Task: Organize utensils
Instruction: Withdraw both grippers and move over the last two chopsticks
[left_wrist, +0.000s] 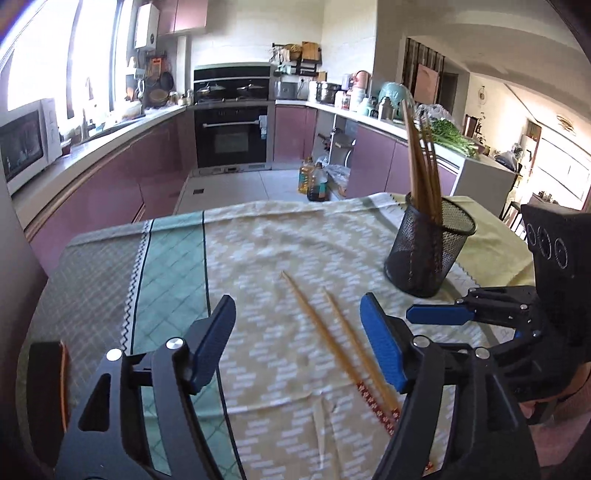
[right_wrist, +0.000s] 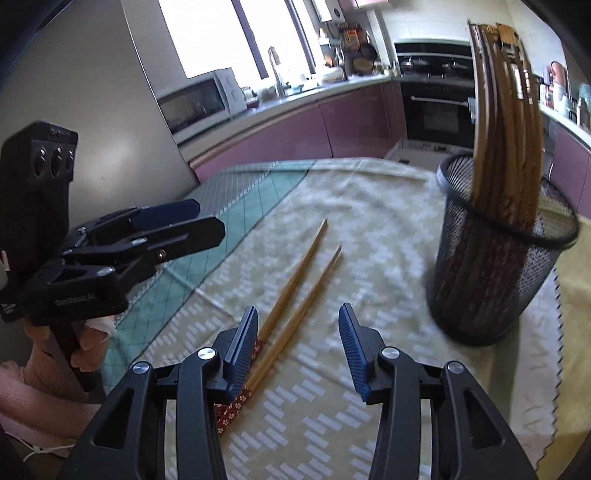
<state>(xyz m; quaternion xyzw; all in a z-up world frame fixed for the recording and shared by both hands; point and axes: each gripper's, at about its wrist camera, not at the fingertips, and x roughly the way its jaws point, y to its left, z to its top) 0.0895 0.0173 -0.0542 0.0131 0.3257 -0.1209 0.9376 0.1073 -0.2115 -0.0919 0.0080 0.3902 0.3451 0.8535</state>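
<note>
Two bamboo chopsticks with red patterned handles lie side by side on the yellow patterned tablecloth; they also show in the right wrist view. A black mesh holder with several chopsticks stands at the right, also in the right wrist view. My left gripper is open and empty above the cloth, the loose chopsticks lying between its fingers. My right gripper is open and empty, low over the handle ends of the chopsticks. The right gripper also shows from the side in the left wrist view.
The table is covered by the cloth with a green striped band at the left. Beyond the far edge are kitchen cabinets, an oven and oil bottles on the floor. The left gripper shows at the left of the right wrist view.
</note>
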